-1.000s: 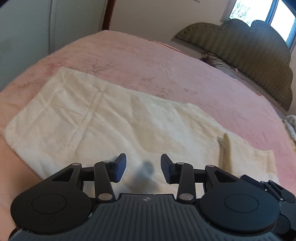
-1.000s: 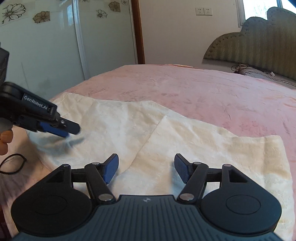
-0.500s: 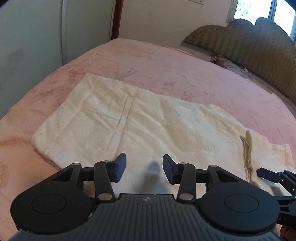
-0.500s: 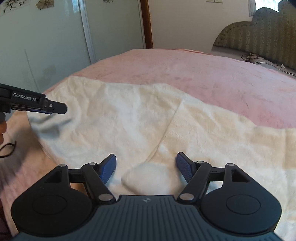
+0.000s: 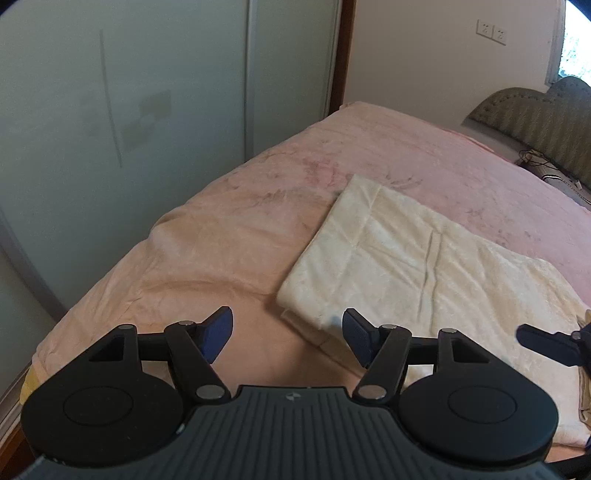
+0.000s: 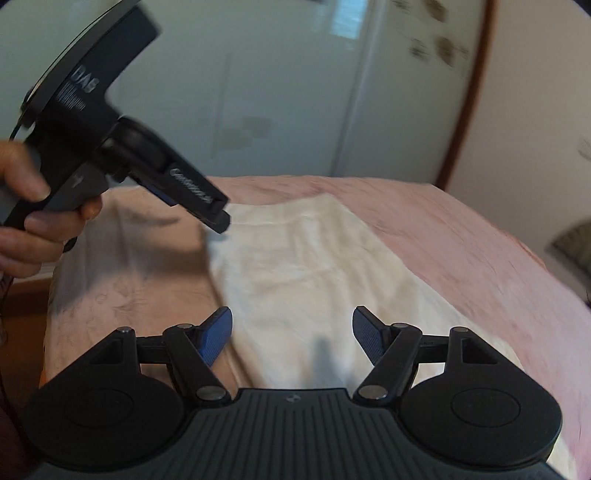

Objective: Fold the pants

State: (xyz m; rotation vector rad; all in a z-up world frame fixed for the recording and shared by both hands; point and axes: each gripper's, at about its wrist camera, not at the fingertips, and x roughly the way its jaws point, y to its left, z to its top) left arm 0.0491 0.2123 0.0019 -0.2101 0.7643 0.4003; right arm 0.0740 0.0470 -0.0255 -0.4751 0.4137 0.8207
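A: Left tool (image 5: 288,332) status?

B: Fingers spread wide, nothing gripped. It is held above the bed (image 5: 221,236), angled down at the near left corner of the pants (image 5: 417,273). Its right pad (image 5: 356,332) is seen over the corner edge of the cloth, its left pad over bare blanket. Contact cannot be told.

A: Right tool (image 6: 291,332)?

B: Also spread apart, empty. It is held low over the pants (image 6: 306,273), pointed along the length of the cloth. In the left wrist view only one dark fingertip of it (image 5: 543,341) is seen, at the right edge, over the cloth.

A: Hand pose?

B: From the right wrist view, the left hand (image 6: 29,218) is wrapped around the left tool's handle, thumb on top, fingers curled under. The tool's tip (image 6: 218,221) is tilted down over the far corner of the pants. That view is motion-blurred.

A: Pants?

B: Cream, plush, laid flat on the pink blanket of the bed in a long rectangle. Creases are seen across the middle, and a layered edge is visible at the near left corner.

A: Room?

B: Pale sliding wardrobe doors (image 5: 147,110) are seen behind the bed, with a brown door frame (image 5: 338,55) beside them. A padded olive headboard (image 5: 535,122) is at far right, a double wall socket (image 5: 491,31) above it.
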